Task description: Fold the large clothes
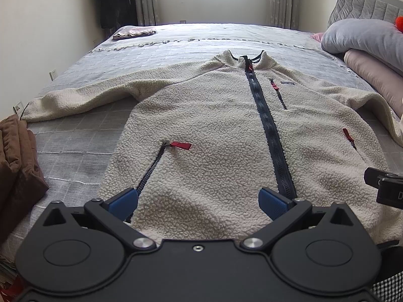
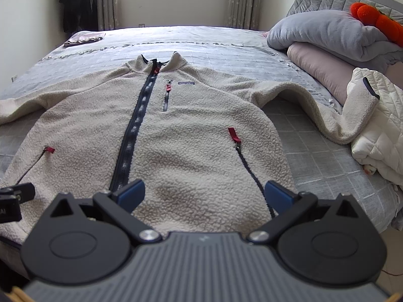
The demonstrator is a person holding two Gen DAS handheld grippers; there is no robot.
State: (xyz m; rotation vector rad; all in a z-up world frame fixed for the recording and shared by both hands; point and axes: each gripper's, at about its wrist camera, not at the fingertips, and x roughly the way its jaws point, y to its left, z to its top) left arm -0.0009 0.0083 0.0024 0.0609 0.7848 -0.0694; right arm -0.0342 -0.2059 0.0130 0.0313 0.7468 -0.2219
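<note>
A cream fleece jacket (image 1: 214, 125) with a dark front zip and red zip pulls lies flat, face up, on the grey bed, collar away from me and both sleeves spread out. It also shows in the right wrist view (image 2: 189, 130). My left gripper (image 1: 199, 201) is open and empty above the hem, left of the zip. My right gripper (image 2: 205, 193) is open and empty above the hem, right of the zip. Each gripper's edge shows in the other's view: the right gripper (image 1: 385, 186) and the left gripper (image 2: 15, 196).
The grey checked bedspread (image 1: 83, 136) covers the bed. A brown folded garment (image 1: 17, 161) lies at the left edge. Grey and pink bedding (image 2: 327, 40), an orange plush toy (image 2: 377, 20) and a white quilted jacket (image 2: 377, 130) lie at the right. A small folded cloth (image 1: 133, 32) lies far left.
</note>
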